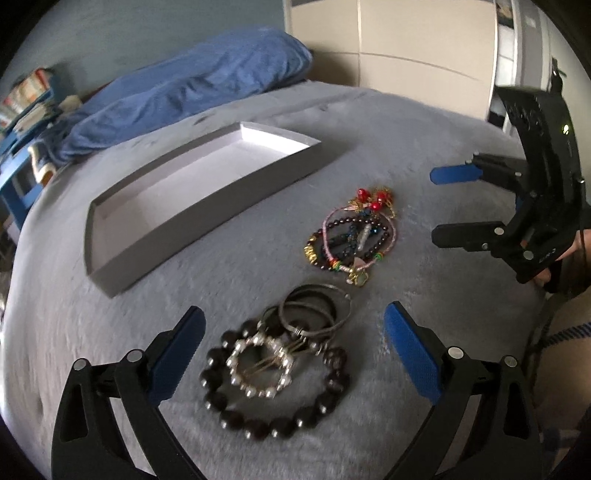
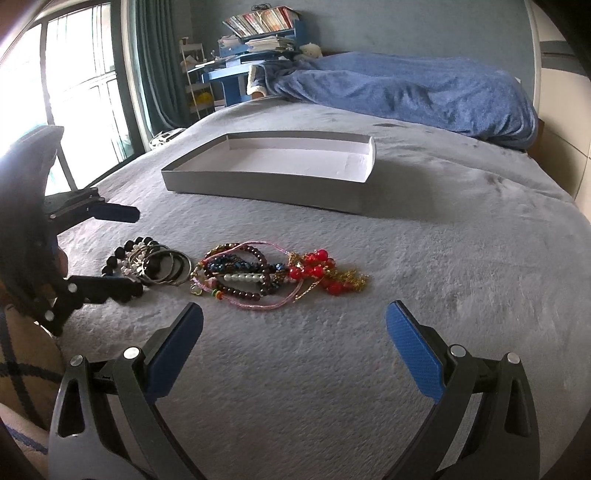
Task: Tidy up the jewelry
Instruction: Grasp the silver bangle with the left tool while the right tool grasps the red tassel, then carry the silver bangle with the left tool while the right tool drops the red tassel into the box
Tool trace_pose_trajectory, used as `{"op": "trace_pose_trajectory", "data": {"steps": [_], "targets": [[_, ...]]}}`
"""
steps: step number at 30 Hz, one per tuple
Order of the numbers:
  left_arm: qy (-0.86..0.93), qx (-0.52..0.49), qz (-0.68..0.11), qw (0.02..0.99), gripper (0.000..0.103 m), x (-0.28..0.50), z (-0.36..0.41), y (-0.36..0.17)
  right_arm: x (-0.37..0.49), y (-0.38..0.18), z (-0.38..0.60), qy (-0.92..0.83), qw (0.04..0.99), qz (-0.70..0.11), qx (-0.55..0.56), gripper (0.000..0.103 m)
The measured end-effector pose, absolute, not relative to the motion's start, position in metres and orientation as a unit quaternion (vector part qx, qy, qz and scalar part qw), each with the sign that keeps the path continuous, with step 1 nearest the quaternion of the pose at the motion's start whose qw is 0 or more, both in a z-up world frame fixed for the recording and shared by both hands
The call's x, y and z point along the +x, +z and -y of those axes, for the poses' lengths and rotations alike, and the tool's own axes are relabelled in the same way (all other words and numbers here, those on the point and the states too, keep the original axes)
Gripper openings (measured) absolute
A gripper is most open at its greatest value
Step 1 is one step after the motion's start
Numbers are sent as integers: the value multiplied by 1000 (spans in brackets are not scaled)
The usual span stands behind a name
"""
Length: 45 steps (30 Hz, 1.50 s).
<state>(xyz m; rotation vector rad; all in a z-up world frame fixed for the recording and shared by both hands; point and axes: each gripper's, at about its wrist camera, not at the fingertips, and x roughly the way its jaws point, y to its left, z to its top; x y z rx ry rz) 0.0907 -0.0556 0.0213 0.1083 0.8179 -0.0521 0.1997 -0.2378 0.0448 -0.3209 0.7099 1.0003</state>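
Two heaps of jewelry lie on a grey bed cover. A dark bead bracelet [image 1: 273, 391] with a pearl bracelet [image 1: 258, 365] and thin metal bangles [image 1: 314, 310] lies between my left gripper's [image 1: 295, 325] open fingers. A colourful pile of bead bracelets with red beads [image 1: 351, 236] lies farther out, also in the right wrist view [image 2: 273, 275]. My right gripper [image 2: 295, 321] is open and empty, short of that pile; it shows in the left wrist view [image 1: 434, 203]. The left gripper [image 2: 135, 251] straddles the dark heap [image 2: 147, 260]. The empty grey box [image 1: 110, 229] [image 2: 258, 192] lies beyond.
A blue blanket [image 2: 406, 88] is bunched at the far end of the bed. A blue desk with books [image 2: 258, 33] and a window [image 2: 74, 81] stand beyond the bed. A wardrobe [image 1: 406, 37] is at the far right.
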Motion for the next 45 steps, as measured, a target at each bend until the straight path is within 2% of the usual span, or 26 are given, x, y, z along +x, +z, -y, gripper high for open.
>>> {"op": "trace_pose_trajectory", "data": {"steps": [5,11,13,15,27,29,31,38,42,45], "targets": [[-28,71,-402,912,93,105,62,19,202,45,238,466,805,-335,-148,98],[-40,73,-429,900,67,119,64,8,205,46,236,464,806,-335,-149,98],[-44,69,-435,897,54,121,62,4,207,46,236,464,807,-335,-148,98],[-47,65,-433,898,50,120,62,4,207,46,236,464,807,-335,-148,98],[-22,35,-375,926,50,101,44,32,215,48,232,465,805,-342,-138,97],[-15,30,-371,928,50,98,37,34,219,47,230,464,804,-346,-135,93],[-7,25,-369,929,50,95,30,36,223,45,226,462,803,-353,-135,83],[16,6,-367,930,50,86,8,35,237,42,215,445,805,-369,-130,67],[21,5,-366,930,50,83,3,35,245,38,210,438,803,-380,-135,51],[22,3,-366,930,50,84,1,36,249,34,206,441,796,-391,-139,49]]}}
